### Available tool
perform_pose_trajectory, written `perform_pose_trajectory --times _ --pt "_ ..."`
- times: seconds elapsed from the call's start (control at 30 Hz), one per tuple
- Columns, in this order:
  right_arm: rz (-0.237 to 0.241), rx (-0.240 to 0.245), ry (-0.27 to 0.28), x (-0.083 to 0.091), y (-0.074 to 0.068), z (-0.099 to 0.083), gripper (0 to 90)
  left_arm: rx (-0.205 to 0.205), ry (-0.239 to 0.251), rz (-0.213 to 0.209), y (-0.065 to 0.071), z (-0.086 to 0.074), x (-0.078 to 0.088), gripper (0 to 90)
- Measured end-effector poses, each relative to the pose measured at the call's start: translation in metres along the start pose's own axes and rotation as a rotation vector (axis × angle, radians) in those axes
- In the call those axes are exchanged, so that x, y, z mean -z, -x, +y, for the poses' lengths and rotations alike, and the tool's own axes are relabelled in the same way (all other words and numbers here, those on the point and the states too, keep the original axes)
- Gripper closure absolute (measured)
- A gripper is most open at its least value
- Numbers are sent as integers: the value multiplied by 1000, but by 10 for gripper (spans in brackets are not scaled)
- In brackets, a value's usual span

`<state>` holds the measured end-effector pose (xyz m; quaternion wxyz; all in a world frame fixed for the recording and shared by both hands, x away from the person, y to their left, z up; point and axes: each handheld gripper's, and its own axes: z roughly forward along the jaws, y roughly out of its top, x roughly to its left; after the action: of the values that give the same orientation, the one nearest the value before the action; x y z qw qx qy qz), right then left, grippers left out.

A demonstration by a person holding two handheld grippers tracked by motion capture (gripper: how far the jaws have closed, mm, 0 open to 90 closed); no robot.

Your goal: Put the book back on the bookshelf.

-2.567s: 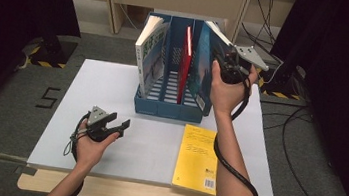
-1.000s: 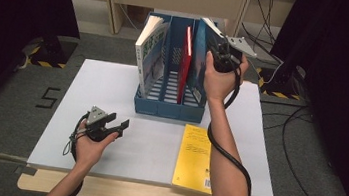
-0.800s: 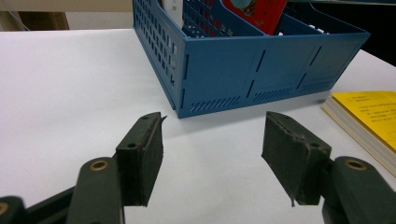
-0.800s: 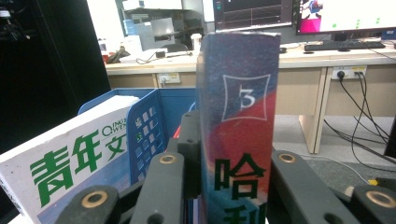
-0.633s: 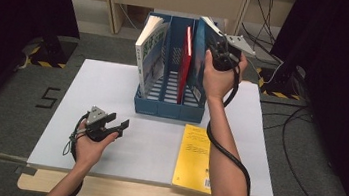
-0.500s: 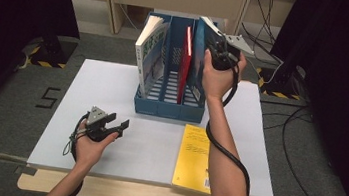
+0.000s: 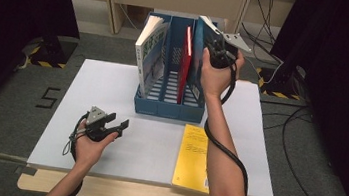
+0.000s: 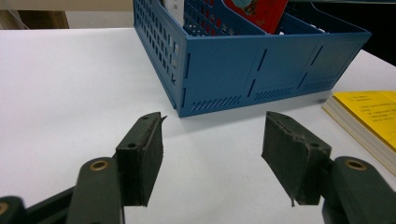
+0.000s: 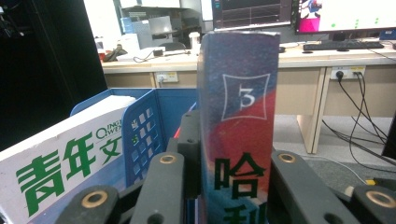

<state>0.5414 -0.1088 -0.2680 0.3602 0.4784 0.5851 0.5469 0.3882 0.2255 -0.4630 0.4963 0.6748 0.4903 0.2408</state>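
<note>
while the left claw (image 7: 117, 125) idles, the right claw (image 7: 208, 41) clamps the blue book (image 9: 238, 112).

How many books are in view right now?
4: white book in the rack's left slot, red book in the middle, blue book gripped at right, yellow book flat on table.

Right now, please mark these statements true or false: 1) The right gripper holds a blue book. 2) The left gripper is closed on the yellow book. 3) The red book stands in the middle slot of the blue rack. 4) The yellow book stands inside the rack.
1) True: the right gripper is clamped on the blue book by its spine.
2) False: the left gripper is open, above the bare table; the yellow book lies apart.
3) True: the red book stands in the middle slot of the blue rack.
4) False: it lies flat on the table, before the rack.
</note>
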Motion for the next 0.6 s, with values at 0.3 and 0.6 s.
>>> perform_pose_trajectory --times 0.3,0.6 --pt "-1 6 2 -6 -2 -1 750 -1 0 0 -1 0 1 375" --pt "-10 12 1 -10 -5 -3 750 2 3 0 -1 0 1 376"
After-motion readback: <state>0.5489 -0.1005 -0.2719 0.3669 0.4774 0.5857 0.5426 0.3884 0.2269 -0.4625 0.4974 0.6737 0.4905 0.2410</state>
